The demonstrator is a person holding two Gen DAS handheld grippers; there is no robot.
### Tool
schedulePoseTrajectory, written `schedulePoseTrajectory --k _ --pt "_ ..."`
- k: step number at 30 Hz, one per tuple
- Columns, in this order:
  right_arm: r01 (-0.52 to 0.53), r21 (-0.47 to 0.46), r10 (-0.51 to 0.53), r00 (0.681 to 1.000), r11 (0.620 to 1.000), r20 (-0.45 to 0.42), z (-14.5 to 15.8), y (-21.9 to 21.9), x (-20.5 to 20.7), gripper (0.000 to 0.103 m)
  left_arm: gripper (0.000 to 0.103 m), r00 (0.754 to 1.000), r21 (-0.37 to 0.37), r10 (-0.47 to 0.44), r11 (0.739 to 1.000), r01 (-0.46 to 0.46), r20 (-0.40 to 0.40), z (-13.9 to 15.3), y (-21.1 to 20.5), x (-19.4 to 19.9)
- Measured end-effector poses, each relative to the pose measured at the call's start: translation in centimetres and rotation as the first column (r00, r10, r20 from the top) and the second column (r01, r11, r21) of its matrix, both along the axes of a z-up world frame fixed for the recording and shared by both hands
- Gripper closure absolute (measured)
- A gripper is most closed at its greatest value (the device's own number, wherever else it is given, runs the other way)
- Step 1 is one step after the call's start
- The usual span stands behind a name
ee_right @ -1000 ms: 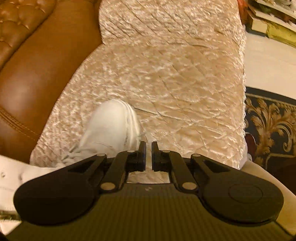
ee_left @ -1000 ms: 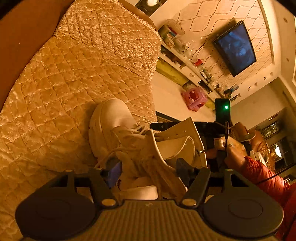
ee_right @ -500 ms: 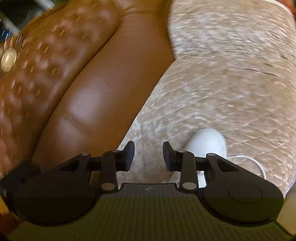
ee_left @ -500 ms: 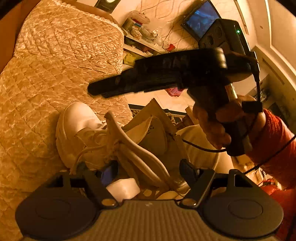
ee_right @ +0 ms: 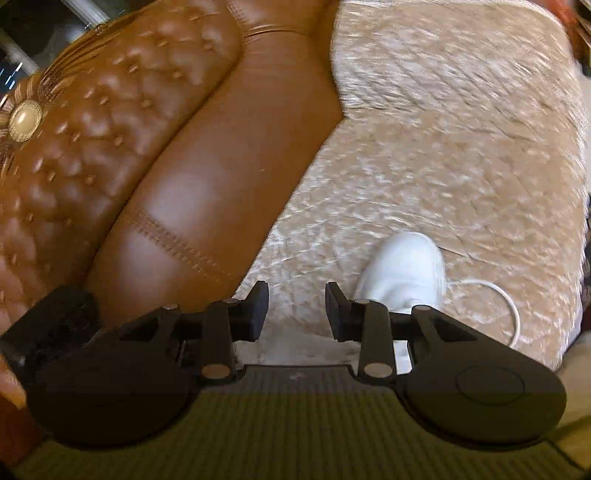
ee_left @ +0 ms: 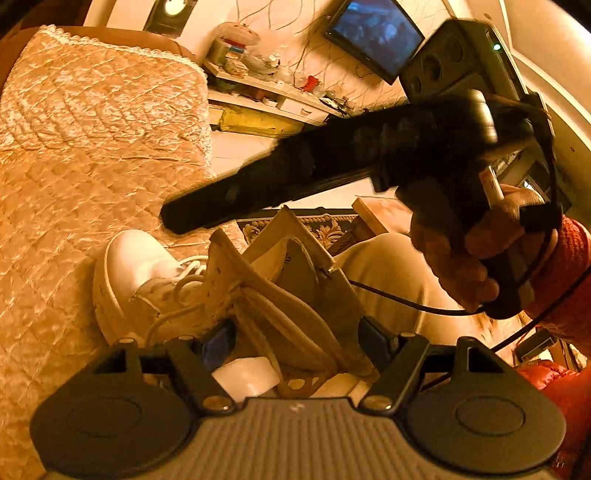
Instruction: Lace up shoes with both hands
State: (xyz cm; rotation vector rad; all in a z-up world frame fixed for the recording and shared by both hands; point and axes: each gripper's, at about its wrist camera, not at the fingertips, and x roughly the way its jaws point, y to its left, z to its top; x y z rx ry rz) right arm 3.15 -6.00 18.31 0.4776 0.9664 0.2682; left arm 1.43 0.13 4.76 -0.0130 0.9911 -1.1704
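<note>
A white high-top shoe (ee_left: 147, 280) lies on the quilted cover, toe away from me, tongue and collar splayed open, laces (ee_left: 184, 284) loose. My left gripper (ee_left: 299, 343) is open, its fingers either side of the shoe's ankle collar (ee_left: 295, 314). My right gripper (ee_right: 295, 312) is open and empty, held above the sofa; the shoe's toe (ee_right: 406, 269) shows just right of it with a lace loop (ee_right: 498, 299) on the cover. In the left wrist view the right gripper's fingers (ee_left: 258, 192) hover over the shoe, held by a hand (ee_left: 480, 251).
The quilted beige cover (ee_left: 92, 147) lies over a brown leather sofa (ee_right: 166, 166). The sofa's front edge drops to a patterned rug (ee_left: 317, 225) and pale floor. A TV (ee_left: 376, 33) and a cluttered shelf (ee_left: 266, 88) stand at the far wall.
My right gripper opened, lifted and swung left over the sofa back, now hovering above the shoe. My left gripper stayed open around the shoe's collar.
</note>
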Motion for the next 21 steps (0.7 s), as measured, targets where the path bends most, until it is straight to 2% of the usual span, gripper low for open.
schedulePoseTrajectory --k 1,3,5,8,12,14,17,20,21 --pt "-0.024 -0.037 0.024 1.0 0.999 0.002 0.2 0.7 0.0 0.064 0.025 1.0 0.0 0.001 1.0 -0.001 -0.001 0.0 0.1 0.0" --pt "-0.03 -0.171 0.03 1.0 0.985 0.0 0.0 1.6 -0.2 0.064 0.025 1.0 -0.018 0.01 1.0 -0.011 -0.015 0.0 0.8 0.3" --pt "0.007 -0.193 -0.003 1.0 0.981 0.022 -0.3 1.1 -0.8 0.064 0.025 0.999 -0.034 0.033 0.999 -0.034 -0.029 0.0 1.8 0.8" --pt "0.096 -0.14 -0.093 0.995 0.985 0.031 -0.7 -0.3 -1.7 0.064 0.023 0.995 -0.049 0.092 0.994 -0.094 -0.046 0.1 3.8 2.6" --pt "0.152 -0.06 -0.148 0.987 0.987 0.063 -1.2 -1.1 -3.0 0.064 0.023 0.985 -0.029 0.17 0.985 -0.17 0.011 0.5 6.4 5.8" --pt "0.185 0.011 -0.186 0.978 0.983 0.1 -1.3 -1.7 -4.0 0.064 0.024 0.981 -0.022 0.192 0.981 -0.192 0.026 0.4 7.3 7.4" --pt "0.243 0.138 -0.263 0.954 0.96 0.145 -1.7 -3.2 -5.7 0.064 0.021 0.993 -0.045 0.118 0.992 -0.118 0.004 -0.6 7.1 8.8" --pt "0.272 0.153 -0.289 0.952 0.95 0.103 -2.6 -4.4 -6.1 0.062 0.021 0.997 -0.063 0.07 0.995 -0.071 -0.029 -1.0 7.3 10.1" --pt "0.273 0.164 -0.292 0.951 0.948 0.103 -2.8 -4.7 -6.3 0.06 0.021 0.995 -0.065 0.089 0.994 -0.091 -0.041 -1.0 7.7 10.3"
